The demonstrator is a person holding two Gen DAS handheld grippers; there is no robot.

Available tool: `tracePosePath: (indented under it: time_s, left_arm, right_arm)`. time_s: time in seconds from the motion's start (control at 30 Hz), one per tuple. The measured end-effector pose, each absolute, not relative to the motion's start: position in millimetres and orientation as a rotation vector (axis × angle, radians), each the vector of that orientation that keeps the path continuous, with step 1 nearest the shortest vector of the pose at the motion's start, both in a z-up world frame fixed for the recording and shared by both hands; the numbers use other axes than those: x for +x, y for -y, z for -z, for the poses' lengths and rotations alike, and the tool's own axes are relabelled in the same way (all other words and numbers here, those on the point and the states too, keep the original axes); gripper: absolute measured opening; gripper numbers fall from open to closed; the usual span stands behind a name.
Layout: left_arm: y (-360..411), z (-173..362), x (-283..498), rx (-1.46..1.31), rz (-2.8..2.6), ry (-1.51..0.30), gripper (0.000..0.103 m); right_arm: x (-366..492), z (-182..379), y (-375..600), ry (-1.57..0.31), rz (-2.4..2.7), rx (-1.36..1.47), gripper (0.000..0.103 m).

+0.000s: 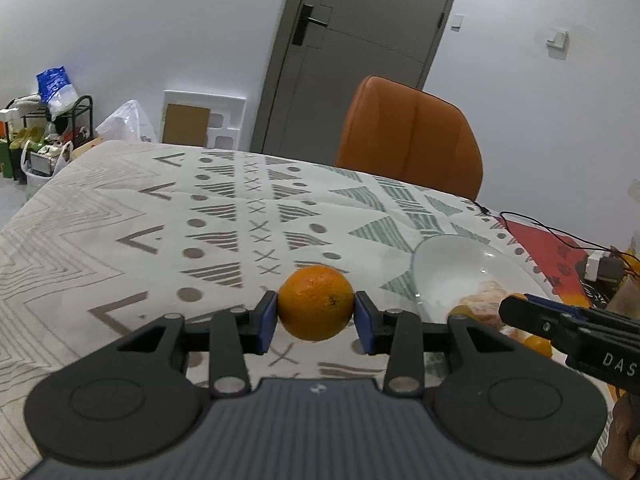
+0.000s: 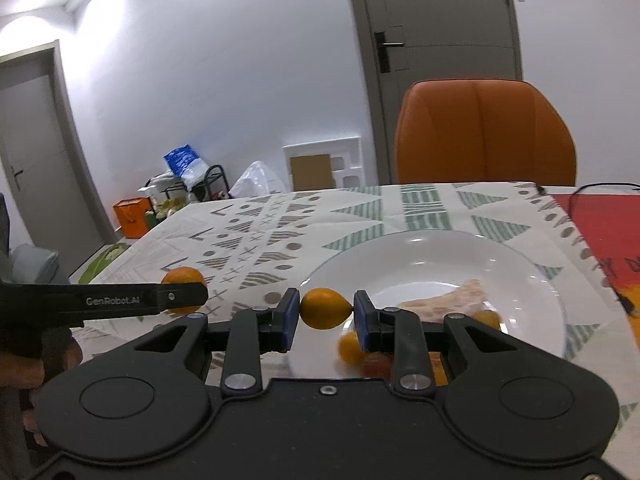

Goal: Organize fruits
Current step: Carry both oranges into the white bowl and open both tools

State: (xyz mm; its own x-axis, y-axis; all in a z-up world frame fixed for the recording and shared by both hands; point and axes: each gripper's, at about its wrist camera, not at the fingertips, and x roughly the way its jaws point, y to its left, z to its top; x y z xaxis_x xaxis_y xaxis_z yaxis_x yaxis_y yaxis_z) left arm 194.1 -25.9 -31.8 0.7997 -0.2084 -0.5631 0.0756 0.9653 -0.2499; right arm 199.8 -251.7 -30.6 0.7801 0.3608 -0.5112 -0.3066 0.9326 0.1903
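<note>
Your left gripper [image 1: 316, 316] pinches the orange [image 1: 316, 303]; only the right view shows your right gripper [image 2: 326, 320] pinching a kumquat [image 2: 325, 308] near the plate [image 2: 532, 280].

A lived-in home dining area: a counter under a patterned cloth [image 1: 168, 216] with an orange upholstered chair [image 2: 484, 132] behind it, grey interior doors [image 1: 360, 40] in white walls, and a cluttered rack [image 1: 48, 136] with bags at left of the frame.
</note>
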Motion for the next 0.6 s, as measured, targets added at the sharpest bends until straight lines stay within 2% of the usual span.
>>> tracePosePath:
  time_s: [0.6]
  left_arm:
    - [85,26,208,-0.155,0.242,-0.629,0.039]
  right_arm:
    - [197,36,315,-0.562,-0.241,0.152,0.028]
